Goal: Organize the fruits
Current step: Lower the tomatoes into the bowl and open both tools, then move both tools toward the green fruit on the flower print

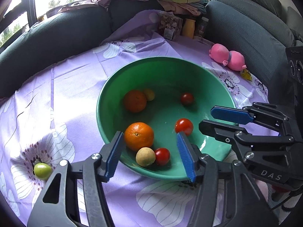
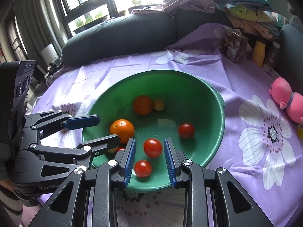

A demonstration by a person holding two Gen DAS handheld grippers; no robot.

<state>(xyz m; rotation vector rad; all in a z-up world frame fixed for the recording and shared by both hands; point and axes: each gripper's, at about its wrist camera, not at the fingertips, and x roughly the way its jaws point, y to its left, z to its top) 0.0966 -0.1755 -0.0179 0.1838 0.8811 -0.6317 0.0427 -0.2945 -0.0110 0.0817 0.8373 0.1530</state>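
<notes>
A green bowl [image 1: 214,87] [image 2: 212,102] on the purple flowered cloth holds two oranges [image 1: 139,136] [image 2: 122,129], several red tomatoes [image 1: 184,126] [image 2: 153,148] and two small yellowish fruits [image 1: 145,156]. A small green fruit [image 1: 42,170] lies on the cloth left of the bowl. My left gripper [image 1: 149,141] is open and empty over the bowl's near rim; it also shows in the right wrist view [image 2: 106,130]. My right gripper [image 2: 149,147] is open over the near rim with a tomato between its fingers, untouched; it shows at the bowl's right rim [image 1: 207,119].
A pink plush toy [image 1: 228,56] [image 2: 287,98] lies on the cloth right of the bowl. A yellow bottle [image 1: 188,28] and a packet [image 1: 169,26] stand at the far edge. A dark sofa [image 1: 56,34] with piled clothes surrounds the table.
</notes>
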